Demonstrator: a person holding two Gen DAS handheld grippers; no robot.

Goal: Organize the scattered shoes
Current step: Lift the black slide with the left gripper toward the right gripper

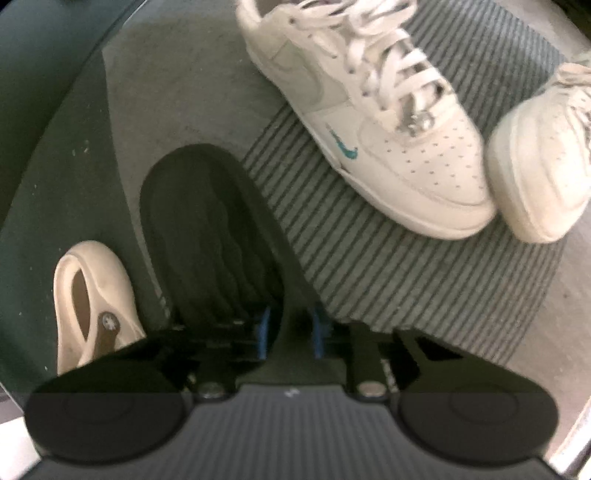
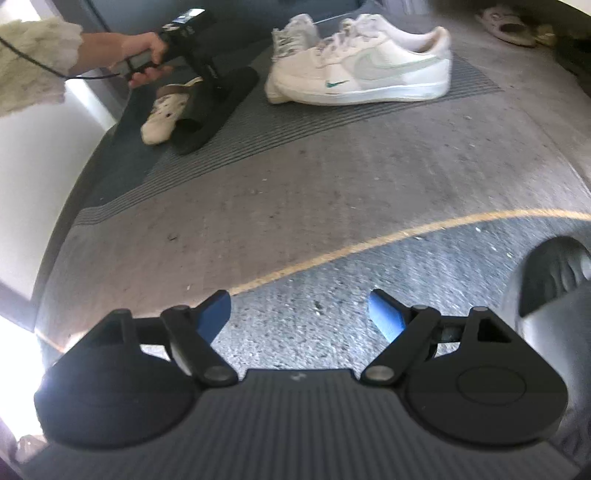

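A black slipper [image 1: 207, 229] lies at the edge of the striped mat [image 1: 388, 280], and my left gripper [image 1: 290, 332] points down, shut on its near end; the blue pads [image 1: 264, 332] press on a black part of it. In the right wrist view a hand holds that left gripper [image 2: 207, 59] over the black slipper [image 2: 218, 107]. A cream shoe [image 1: 92, 295] lies beside it on the left. Two white sneakers [image 1: 369, 110] [image 1: 539, 158] stand on the mat. My right gripper [image 2: 299, 314] hangs open over bare floor, nothing between its fingers.
A dark shoe [image 2: 554, 280] sits on the floor just right of my right gripper. A pale slipper [image 2: 509, 26] lies far back at the right. A yellow line [image 2: 369, 243] crosses the floor. A person's fuzzy sleeve [image 2: 33, 59] is at the far left.
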